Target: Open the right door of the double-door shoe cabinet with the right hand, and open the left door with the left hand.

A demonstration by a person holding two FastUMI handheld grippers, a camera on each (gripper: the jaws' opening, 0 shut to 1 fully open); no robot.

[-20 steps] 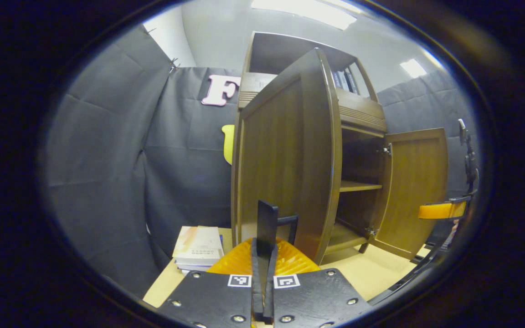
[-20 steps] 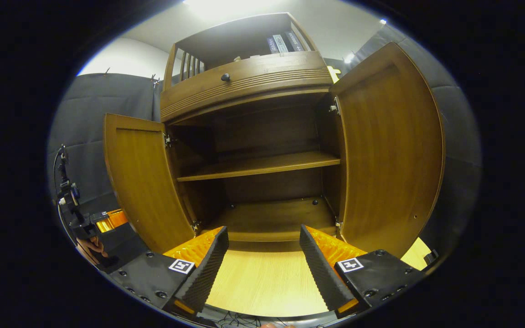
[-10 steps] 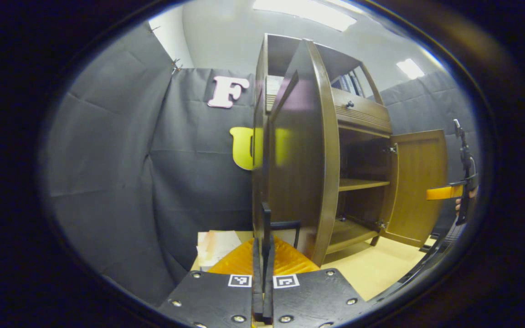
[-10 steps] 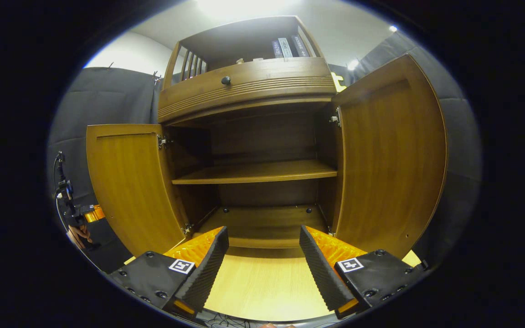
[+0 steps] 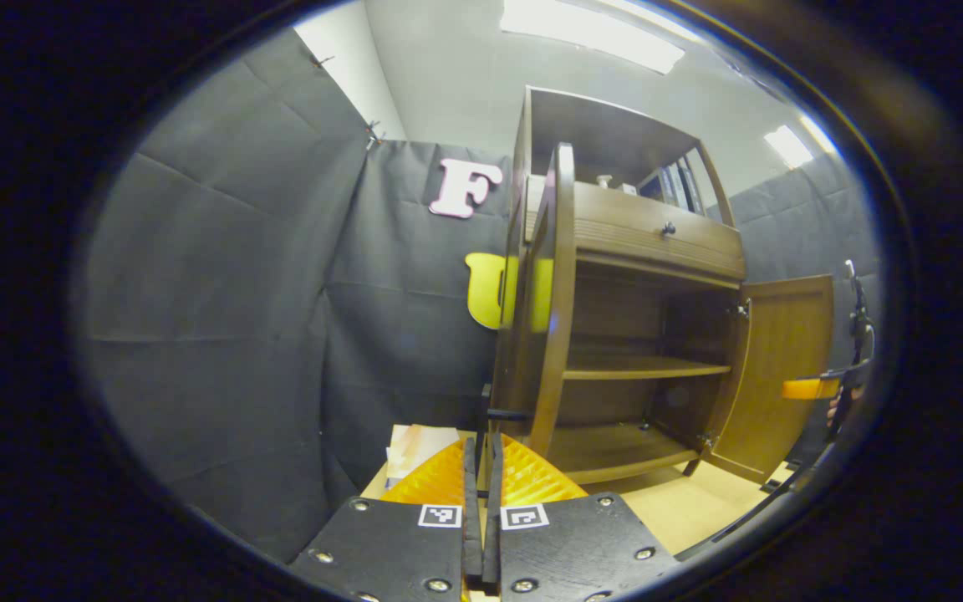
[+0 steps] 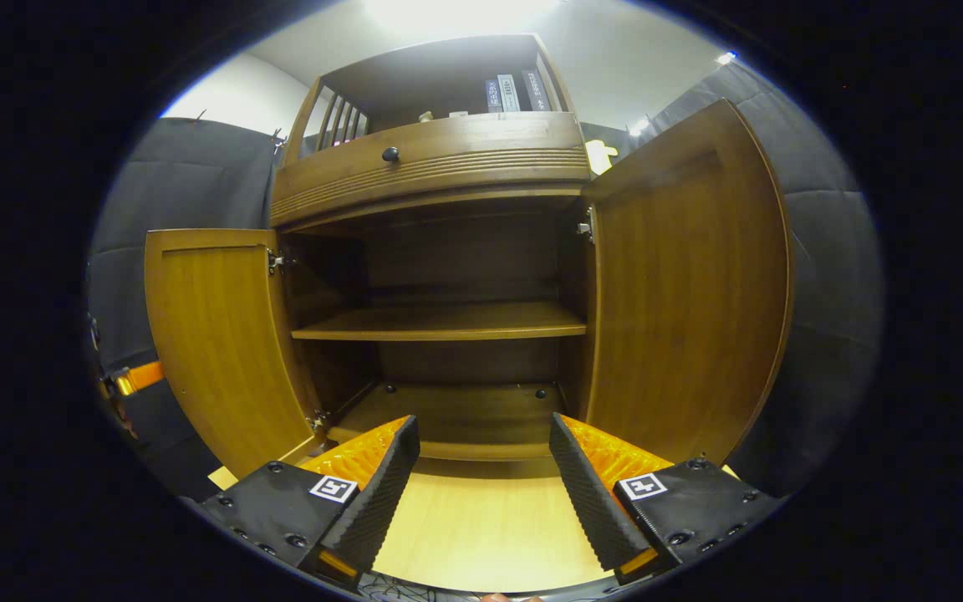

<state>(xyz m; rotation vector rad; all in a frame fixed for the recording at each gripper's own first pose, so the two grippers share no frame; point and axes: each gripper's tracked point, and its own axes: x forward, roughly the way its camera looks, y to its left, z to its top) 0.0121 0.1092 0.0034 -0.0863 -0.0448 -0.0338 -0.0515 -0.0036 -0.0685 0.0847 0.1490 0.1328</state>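
Note:
The brown wooden shoe cabinet stands with both doors swung out. In the left gripper view the left door shows almost edge-on, and my left gripper is shut on its dark handle. The right door hangs wide open farther off, with the right gripper and a hand beside it. In the right gripper view my right gripper is open and holds nothing, in front of the cabinet's bare shelf. The left door and right door flank the opening, and the left gripper is at the far left.
A drawer with a round knob sits above the doors, and several books stand in the top shelf. A stack of papers lies on the light wooden floor left of the cabinet. Black cloth walls close in both sides.
The left door has swung further outward with my left gripper on its handle, from angled to nearly edge-on. The right gripper stays open before the cabinet, shifted slightly.

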